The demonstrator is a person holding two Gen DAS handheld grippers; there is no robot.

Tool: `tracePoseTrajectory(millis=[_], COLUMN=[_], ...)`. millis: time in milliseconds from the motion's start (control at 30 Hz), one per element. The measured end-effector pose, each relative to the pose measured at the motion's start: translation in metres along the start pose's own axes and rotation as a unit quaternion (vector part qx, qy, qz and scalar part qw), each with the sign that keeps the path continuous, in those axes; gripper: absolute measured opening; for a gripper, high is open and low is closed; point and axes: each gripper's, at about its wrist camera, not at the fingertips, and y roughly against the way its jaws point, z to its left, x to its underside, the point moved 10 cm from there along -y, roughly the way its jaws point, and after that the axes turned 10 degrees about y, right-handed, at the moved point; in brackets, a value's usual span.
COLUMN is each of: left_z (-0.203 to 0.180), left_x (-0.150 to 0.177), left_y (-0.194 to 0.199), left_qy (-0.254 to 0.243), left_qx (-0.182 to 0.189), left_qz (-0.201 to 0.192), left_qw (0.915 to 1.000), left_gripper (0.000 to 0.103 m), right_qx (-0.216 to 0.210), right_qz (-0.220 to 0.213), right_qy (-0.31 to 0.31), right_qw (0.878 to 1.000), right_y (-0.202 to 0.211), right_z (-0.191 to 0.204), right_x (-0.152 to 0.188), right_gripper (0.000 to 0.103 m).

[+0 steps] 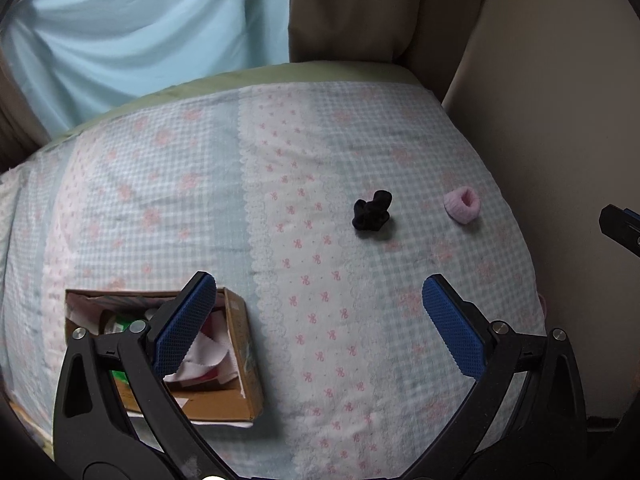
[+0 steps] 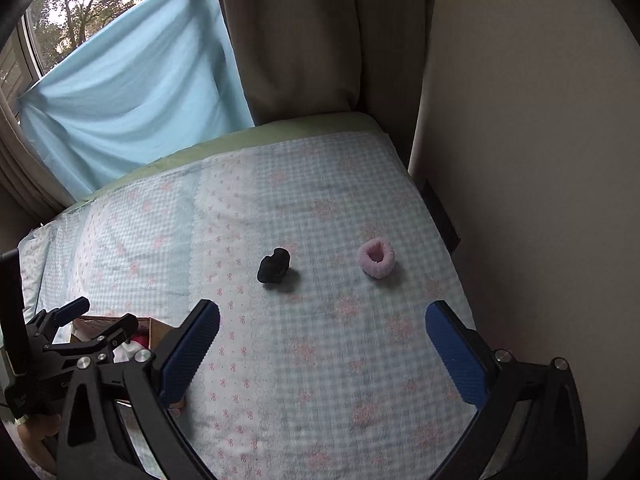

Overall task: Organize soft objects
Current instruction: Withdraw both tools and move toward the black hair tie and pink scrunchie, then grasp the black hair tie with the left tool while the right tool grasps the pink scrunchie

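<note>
Bedspread [image 2: 320,360] stock: black sock bundle [image 2: 274,266], pink scrunchie [image 2: 376,258], cardboard box [image 1: 240,360]; both my grippers gape empty; pinch each bundle centrally, I judge.

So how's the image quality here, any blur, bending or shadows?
Left wrist view: blue curtain is soft, the bed bulges from fisheye. Right wrist view: black sock and pink sock are fairly sharp, with faint shadows; dim, even light.
</note>
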Motion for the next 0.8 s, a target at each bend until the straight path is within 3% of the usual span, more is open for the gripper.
tracePoseTrajectory(millis=[367,633,800], left_z=[-0.043,-0.070,-0.082], left_x=[-0.027,-0.017,-0.008], left_y=[-0.121,-0.218,-0.266], left_qy=[-0.038,-0.037,-0.041], left_qx=[-0.019,0.005,0.012], left_qz=[0.029,0.048,0.036], left_qw=[0.9987,0.9981,0.9985], left_gripper=[0.103,0.103,0.102], right_qx=[0.022,0.019,0.020], right_qz=[0.052,0.072,0.055], right_qy=[-0.016,-0.021,-0.025], right_qw=[0.998,0.997,0.998], right_y=[-0.120,-0.216,-0.258], right_z=[-0.055,-0.072,-0.081], right_x=[-0.002,0.016,0.022], right_gripper=[0.103,0.103,0.103])
